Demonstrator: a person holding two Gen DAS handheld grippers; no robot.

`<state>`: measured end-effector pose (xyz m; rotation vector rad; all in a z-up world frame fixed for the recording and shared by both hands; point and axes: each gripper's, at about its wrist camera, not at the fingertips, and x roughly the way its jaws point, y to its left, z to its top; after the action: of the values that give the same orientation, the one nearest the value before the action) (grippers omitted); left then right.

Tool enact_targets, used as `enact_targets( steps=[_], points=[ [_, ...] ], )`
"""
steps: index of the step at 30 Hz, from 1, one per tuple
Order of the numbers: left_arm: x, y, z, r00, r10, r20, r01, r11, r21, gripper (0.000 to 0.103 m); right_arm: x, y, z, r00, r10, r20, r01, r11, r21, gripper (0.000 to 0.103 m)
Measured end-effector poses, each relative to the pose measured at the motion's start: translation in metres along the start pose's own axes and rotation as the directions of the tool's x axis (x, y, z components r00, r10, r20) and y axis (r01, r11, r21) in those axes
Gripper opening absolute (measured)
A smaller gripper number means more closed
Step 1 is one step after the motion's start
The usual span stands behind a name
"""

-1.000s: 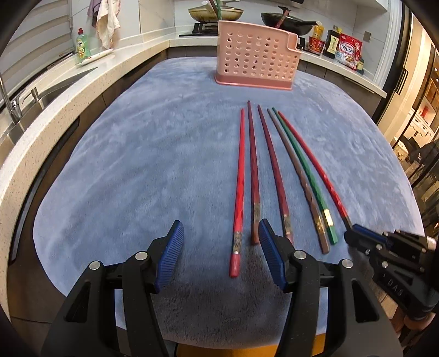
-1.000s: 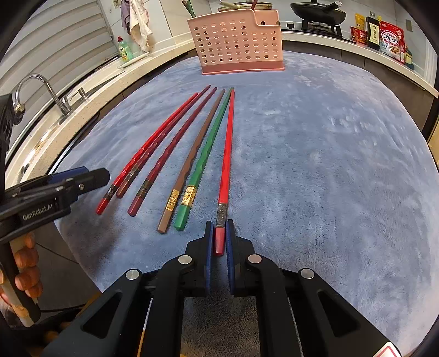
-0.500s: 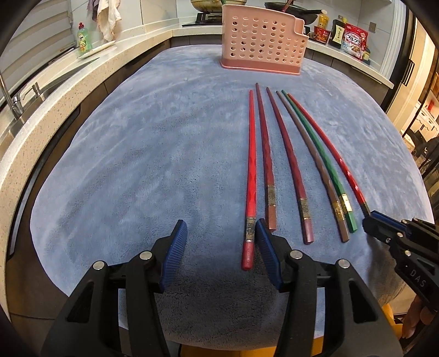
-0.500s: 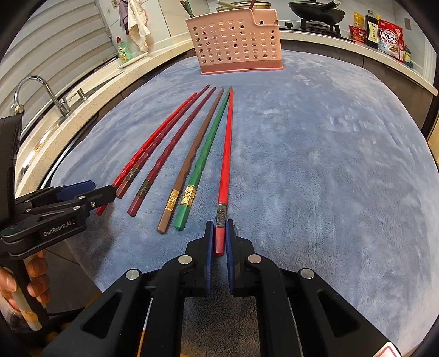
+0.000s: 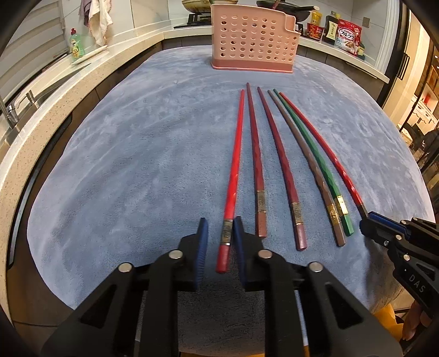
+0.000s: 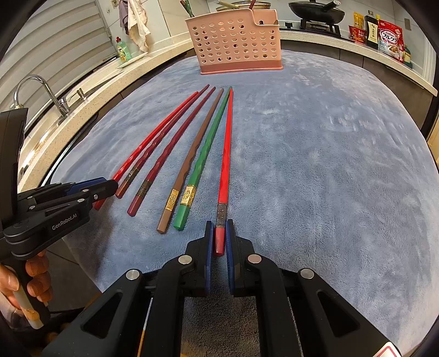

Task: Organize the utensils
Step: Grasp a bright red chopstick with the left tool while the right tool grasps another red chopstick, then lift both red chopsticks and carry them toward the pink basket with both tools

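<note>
**Both grippers at the near ends of the outermost chopsticks**

Starting at the left, our left gripper (image 5: 219,247) has just been closing its jaws around the near end of the leftmost bright red chopstick (image 5: 233,175). The right pad looks to touch the stick, but a gap shows on the left side, so we judge the pinch not yet complete. To its right, four loose chopsticks lie side by side on the blue cloth: two dark red (image 5: 256,170), one brown (image 5: 310,164) and one green (image 5: 315,153). All six point toward the far edge of the surface, their thick ends near the front edge. At the right end of the row, our right gripper (image 6: 219,239) has its jaws pinching the thick end of the other bright red chopstick (image 6: 226,153).

We read this as the pickup step. Next, the left jaws need to finish closing, then both sticks can be lifted and carried tip-first to the pink basket (image 6: 236,44) standing at the far edge.

Between the sticks and the basket the cloth lies bare. The neighbouring dark red stick lies close to the left jaws, so lifting straight up should avoid dragging it. Beyond the surface we see a sink tap (image 6: 35,90), a soap bottle (image 5: 76,45), a wok (image 6: 315,11) and food packets (image 6: 389,38), all well apart.
</note>
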<state>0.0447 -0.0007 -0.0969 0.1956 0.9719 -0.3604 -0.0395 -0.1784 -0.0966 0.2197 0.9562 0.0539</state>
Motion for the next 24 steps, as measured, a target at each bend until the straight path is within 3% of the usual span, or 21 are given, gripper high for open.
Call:
enact_targets(
  steps=[13,24],
  points=[
    [-0.009,0.0,0.006,1.0,-0.024,-0.004,0.024,1.0,-0.018,0.007,-0.007,-0.005,0.003,1.0,-0.002,0.01,0.002,1.0,0.018,0.007],
    [-0.052,0.0,0.046,0.993,-0.062,0.102,0.066,0.997,-0.033,0.007,-0.048,-0.015,0.041,0.992,-0.012,0.122,0.007,0.999,0.038,0.007]
  ],
)
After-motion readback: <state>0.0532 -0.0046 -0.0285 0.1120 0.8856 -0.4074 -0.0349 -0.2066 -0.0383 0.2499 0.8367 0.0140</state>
